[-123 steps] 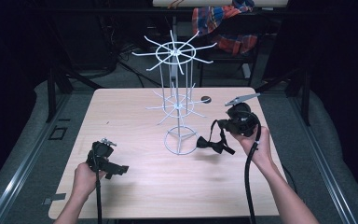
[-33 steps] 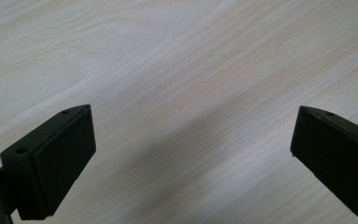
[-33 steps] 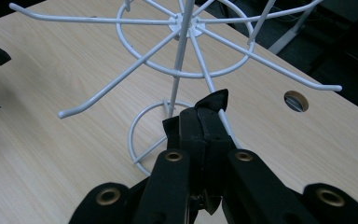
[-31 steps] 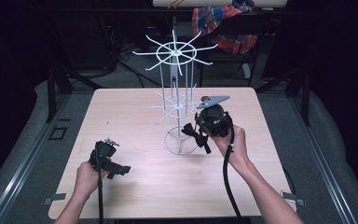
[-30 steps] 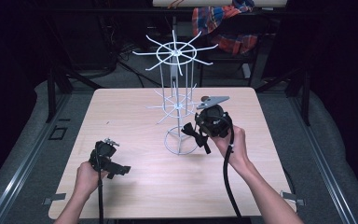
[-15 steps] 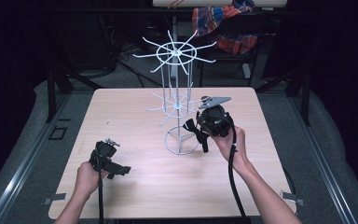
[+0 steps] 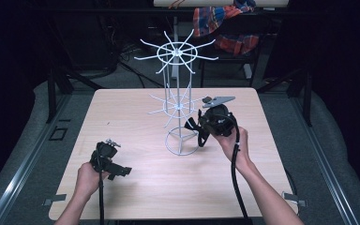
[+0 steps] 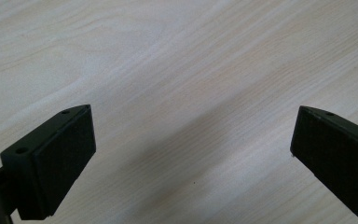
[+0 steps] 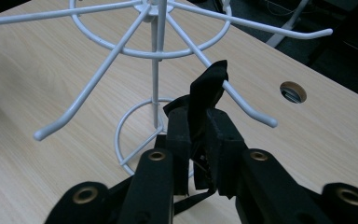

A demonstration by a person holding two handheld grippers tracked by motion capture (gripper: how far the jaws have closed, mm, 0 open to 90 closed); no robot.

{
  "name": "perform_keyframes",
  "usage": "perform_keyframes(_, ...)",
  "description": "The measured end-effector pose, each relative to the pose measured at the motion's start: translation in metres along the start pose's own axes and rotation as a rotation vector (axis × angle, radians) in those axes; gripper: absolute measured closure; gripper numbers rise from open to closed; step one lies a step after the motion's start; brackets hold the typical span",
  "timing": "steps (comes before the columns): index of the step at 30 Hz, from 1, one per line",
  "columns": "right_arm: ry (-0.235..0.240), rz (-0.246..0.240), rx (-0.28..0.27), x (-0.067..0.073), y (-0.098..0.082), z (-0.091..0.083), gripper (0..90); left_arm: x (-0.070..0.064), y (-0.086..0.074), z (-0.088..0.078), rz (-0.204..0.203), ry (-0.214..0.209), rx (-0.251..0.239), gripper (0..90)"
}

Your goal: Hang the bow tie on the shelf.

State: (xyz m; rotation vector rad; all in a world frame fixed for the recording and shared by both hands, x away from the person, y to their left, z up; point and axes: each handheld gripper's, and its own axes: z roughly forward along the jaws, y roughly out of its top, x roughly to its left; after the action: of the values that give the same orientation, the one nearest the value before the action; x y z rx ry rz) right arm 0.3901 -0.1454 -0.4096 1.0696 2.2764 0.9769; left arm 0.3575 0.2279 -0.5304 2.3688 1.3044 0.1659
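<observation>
A white wire rack [image 7: 178, 105] with two tiers of hooks stands mid-table on a ring base [image 7: 182, 142]. My right gripper [image 7: 197, 129] is at the rack's right side, just above the base ring, shut on a black bow-shaped fabric piece [image 7: 191, 124]. In the right gripper view the black piece [image 9: 209, 86] sticks up from between the jaws of my right gripper [image 9: 198, 128], against a lower-tier hook [image 9: 248, 110] beside the pole [image 9: 154, 70]. My left gripper [image 7: 116, 169] rests low at the table's front left. It stands open [image 8: 193, 154] over bare wood.
The wooden table [image 7: 126, 112] has a round cable hole [image 9: 292, 92] behind the rack. A plaid cloth [image 7: 225, 23] hangs at the back beyond the table. Dark floor and metal frame legs surround the table edges.
Over four seconds my right gripper has carried the black piece leftward from the table's right side up to the rack. In the last second it barely shifted. The left gripper stayed put.
</observation>
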Motion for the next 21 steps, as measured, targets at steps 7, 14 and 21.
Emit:
perform_keyframes(7,0.014,0.002,0.011,-0.001,-0.003,-0.005,68.4,0.000,0.000,0.000,-0.005,0.000,0.000,0.1)
perform_keyframes(14,0.013,0.015,0.010,-0.005,-0.006,-0.009,54.1,0.000,0.000,0.000,-0.005,0.000,0.002,0.1)
perform_keyframes(21,0.030,0.031,0.016,-0.009,-0.011,-0.015,37.6,0.000,0.000,0.000,-0.003,0.000,0.002,0.2)
